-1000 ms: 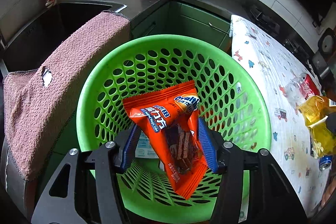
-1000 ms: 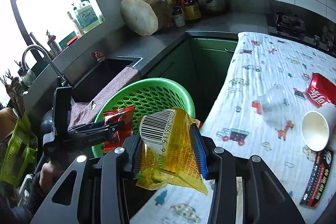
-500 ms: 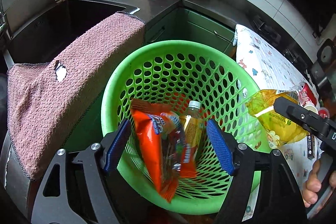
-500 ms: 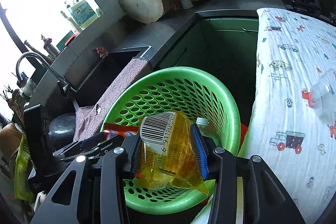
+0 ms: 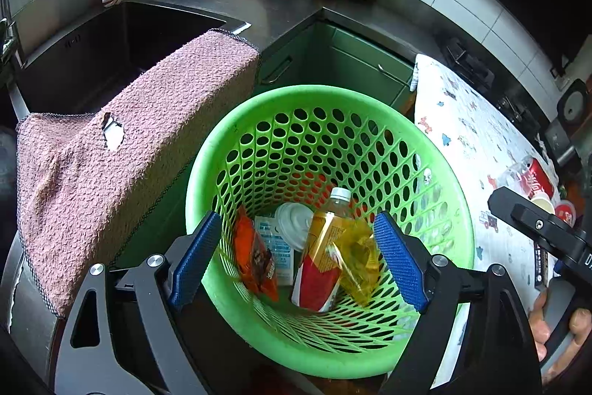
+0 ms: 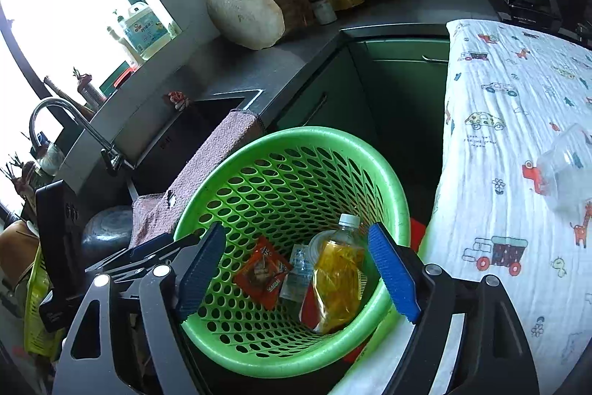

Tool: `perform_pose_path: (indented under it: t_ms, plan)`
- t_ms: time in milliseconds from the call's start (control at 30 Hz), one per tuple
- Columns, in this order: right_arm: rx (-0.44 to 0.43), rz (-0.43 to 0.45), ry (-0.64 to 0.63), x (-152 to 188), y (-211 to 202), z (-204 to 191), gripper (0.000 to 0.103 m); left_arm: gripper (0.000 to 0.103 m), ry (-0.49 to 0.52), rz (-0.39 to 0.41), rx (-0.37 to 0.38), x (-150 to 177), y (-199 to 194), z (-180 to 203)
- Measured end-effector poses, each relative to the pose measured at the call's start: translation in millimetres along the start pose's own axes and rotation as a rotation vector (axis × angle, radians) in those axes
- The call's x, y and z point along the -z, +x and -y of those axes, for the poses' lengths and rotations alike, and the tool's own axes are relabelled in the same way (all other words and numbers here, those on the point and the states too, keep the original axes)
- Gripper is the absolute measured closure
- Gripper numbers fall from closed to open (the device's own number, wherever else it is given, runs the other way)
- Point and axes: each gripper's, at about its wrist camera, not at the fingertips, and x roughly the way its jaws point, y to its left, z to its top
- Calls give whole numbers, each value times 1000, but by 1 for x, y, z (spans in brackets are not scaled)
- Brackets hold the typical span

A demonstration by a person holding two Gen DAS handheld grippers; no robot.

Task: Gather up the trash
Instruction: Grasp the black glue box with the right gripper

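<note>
A green perforated basket [image 5: 436,173] [image 6: 392,180] stands below both grippers. On its bottom lie an orange snack wrapper [image 5: 255,258] [image 6: 262,271], a yellow wrapper [image 5: 357,256] [image 6: 338,278], a bottle with a white cap [image 5: 325,239] [image 6: 347,221], a white lid [image 5: 294,226] and a small white packet [image 5: 275,247]. My left gripper [image 5: 296,258] hangs over the basket's near rim, its jaws opening, nothing between the blue pads [image 5: 194,258]. My right gripper [image 6: 298,269] hovers above the basket as well, jaws opening and empty. In the left wrist view the right gripper's body [image 5: 540,232] shows at the right edge.
A pink towel [image 5: 129,150] drapes over the sink edge [image 5: 229,23] left of the basket. A table under a patterned cloth [image 6: 518,143] lies to the right with a clear plastic cup [image 6: 569,169], a red can [image 5: 536,178] and other litter. Bottles, a pot and a wooden block crowd the counter.
Both grippers opened. The orange wrapper dropped from the left one and the yellow wrapper from the right one; both now lie in the basket. The right gripper moved over the basket.
</note>
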Motion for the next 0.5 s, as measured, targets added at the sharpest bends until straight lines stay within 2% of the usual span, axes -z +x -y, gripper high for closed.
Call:
perform_pose_path:
  t_ms: [233, 500]
  plan:
    - [69, 55, 9, -3, -39, 27, 20, 17, 25, 2, 14, -3, 0, 15]
    - [283, 105, 61, 7, -102, 91, 19, 16, 60, -8, 51, -3, 4, 42]
